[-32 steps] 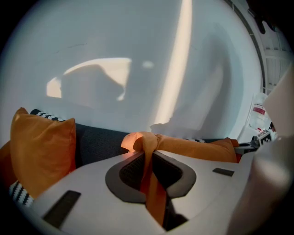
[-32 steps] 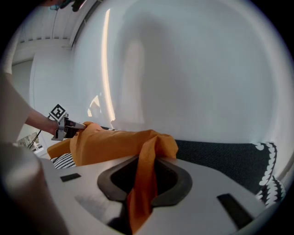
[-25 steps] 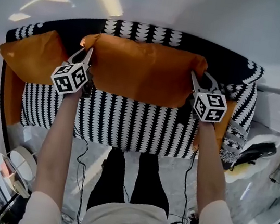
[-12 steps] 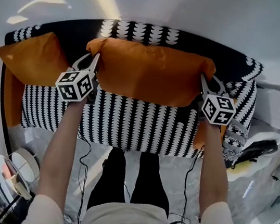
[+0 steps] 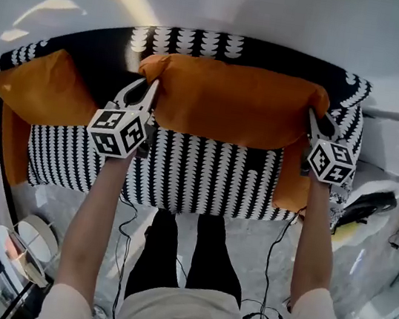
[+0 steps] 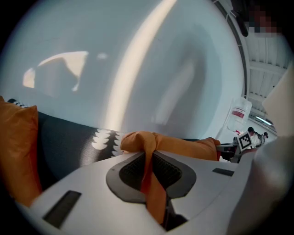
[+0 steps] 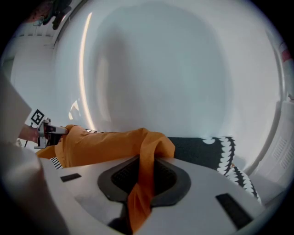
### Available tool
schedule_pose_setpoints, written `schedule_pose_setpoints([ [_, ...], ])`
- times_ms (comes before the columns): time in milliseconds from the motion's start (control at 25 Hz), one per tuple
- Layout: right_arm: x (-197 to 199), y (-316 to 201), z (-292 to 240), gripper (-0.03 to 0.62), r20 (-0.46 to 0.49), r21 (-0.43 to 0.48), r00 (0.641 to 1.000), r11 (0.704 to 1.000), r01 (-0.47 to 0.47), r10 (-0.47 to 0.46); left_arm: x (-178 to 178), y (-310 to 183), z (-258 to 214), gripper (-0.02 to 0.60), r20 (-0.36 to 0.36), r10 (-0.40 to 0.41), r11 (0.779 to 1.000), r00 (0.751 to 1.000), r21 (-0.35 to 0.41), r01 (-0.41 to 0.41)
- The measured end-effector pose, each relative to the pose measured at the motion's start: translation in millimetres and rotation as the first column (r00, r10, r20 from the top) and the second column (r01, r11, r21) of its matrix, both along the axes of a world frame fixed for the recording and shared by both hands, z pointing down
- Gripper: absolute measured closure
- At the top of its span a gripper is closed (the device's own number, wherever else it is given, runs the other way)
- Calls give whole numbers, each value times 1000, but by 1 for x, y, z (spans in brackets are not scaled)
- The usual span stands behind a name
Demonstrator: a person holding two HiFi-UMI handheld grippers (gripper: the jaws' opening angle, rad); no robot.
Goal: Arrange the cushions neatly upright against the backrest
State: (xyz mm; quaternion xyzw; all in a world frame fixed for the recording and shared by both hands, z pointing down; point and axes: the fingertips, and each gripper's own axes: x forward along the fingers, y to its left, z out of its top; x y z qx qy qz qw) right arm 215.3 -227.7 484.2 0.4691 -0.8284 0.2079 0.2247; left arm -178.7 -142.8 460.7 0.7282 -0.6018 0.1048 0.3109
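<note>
Cushion (image 5: 234,106), one; left tool (image 5: 151,86), right tool (image 5: 315,117)

Both arms stretched forward, well apart, roughly parallel. Left forearm (image 5: 97,214) bare. Left tongs (image 5: 151,84) tilted forward and down, jaws nearly together, pinching fold of fabric at one end of orange cushion (image 5: 231,104). Right forearm (image 5: 318,241) bare. Right tongs (image 5: 317,115) tilted likewise, jaws nearly together on fabric fold at opposite end. Marker cubes (image 5: 117,132) face head camera.

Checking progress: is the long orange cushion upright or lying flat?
Upright, held: the left gripper and right gripper each pinch a top corner, so the orange cushion is on edge before the backrest.
</note>
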Motion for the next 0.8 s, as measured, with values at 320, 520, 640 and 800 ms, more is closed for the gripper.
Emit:
schedule_pose_setpoints([
  [320, 66, -15, 5, 517, -17, -13, 999, 1000, -29, 28, 62, -39, -12, 528, -68, -6, 999, 998, 49, 10],
  [520, 54, -30, 31, 499, -22, -68, 999, 997, -26, 25, 54, -49, 13, 526, -11, -22, 1000, 1000, -10, 22],
  [640, 46, -37, 37, 499, -31, -70, 999, 998, 5, -7, 52, -40, 21, 528, 11, -28, 999, 1000, -29, 29],
  [800, 41, -34, 40, 497, -13, -73, 1000, 997, 25, -26, 47, -31, 36, 528, -30, -74, 996, 997, -62, 72],
])
